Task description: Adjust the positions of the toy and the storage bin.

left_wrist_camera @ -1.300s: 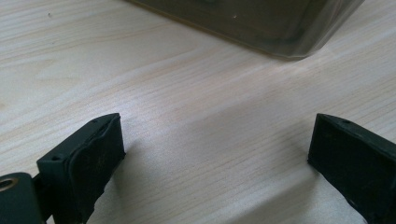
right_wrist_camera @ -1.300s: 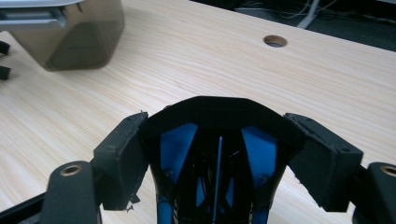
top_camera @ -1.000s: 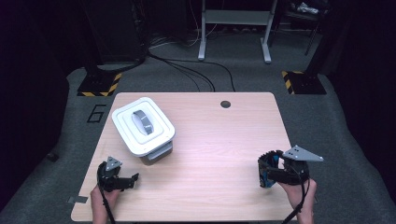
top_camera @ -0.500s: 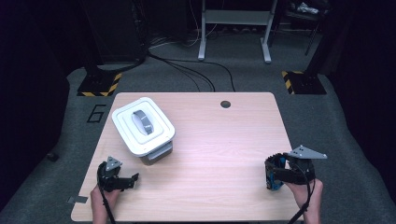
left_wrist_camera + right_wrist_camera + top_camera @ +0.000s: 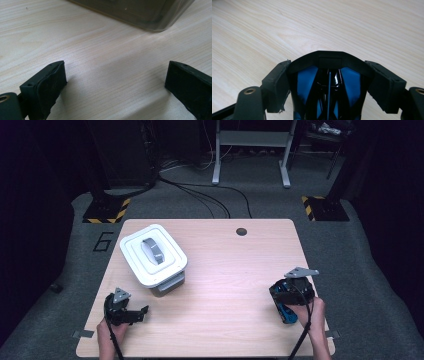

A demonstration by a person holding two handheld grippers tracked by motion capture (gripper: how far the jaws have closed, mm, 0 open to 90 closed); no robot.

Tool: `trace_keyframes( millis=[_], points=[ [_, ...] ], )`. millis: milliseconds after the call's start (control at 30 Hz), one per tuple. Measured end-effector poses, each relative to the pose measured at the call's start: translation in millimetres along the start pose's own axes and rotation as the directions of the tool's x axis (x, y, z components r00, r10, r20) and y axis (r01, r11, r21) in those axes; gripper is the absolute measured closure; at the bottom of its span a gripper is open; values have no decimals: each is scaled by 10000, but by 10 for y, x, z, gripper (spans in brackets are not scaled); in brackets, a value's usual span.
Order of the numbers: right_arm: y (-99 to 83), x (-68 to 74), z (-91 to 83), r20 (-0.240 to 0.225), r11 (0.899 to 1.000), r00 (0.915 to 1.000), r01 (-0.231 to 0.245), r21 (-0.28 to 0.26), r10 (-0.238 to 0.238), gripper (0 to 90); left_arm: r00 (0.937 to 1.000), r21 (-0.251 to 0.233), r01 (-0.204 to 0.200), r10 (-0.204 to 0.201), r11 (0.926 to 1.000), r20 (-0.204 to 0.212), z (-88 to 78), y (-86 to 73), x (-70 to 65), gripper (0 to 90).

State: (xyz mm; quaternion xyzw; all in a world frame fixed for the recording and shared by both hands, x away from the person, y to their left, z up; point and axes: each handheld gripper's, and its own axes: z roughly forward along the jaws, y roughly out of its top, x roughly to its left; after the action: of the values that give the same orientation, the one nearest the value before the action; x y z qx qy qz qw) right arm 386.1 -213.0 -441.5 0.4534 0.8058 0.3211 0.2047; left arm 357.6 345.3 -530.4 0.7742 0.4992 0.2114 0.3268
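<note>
right gripper (image 5: 329,82) | jaws closed against a black-and-blue object (image 5: 329,87), held between them | pale wooden table (image 5: 287,30) seen beyond, bare

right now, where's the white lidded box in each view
High view: the white-lidded box sits on the left part of the table, ahead of the left gripper.
Left gripper view: the box's grey translucent base runs along the top edge, beyond the open jaws.
Right gripper view: this one looks over bare wood, past a blue and black object clamped between its jaws.
Shared landmark: the pale wood-grain tabletop.
</note>
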Motion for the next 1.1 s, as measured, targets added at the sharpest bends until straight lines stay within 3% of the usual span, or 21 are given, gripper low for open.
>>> trace_keyframes(
  millis=[167,400,500,867,1067,1100],
  points=[
    [59,21,310,-240,9976,9992,345,602,-331,238,10000,-37,78,-78,10000,28,5,-1,-1,36],
    [74,33,562,-421,9907,9976,603,1223,-556,237,10000,-73,35,-35,10000,2,7,0,2,36],
    [67,30,633,-448,9881,9981,480,1461,-419,238,10000,-92,30,-30,10000,-6,8,-1,2,36],
    [-51,-52,690,-204,9753,9993,-252,2195,304,237,10000,-86,31,-31,10000,-3,8,-1,2,36],
    [-76,-67,711,-267,9808,9990,-289,1929,347,227,10000,-54,24,-24,10000,10,6,1,2,36],
    [-78,-71,711,-299,9817,9990,-260,1887,322,182,10000,-37,-31,31,10000,-28,3,2,5,36]
  ],
)
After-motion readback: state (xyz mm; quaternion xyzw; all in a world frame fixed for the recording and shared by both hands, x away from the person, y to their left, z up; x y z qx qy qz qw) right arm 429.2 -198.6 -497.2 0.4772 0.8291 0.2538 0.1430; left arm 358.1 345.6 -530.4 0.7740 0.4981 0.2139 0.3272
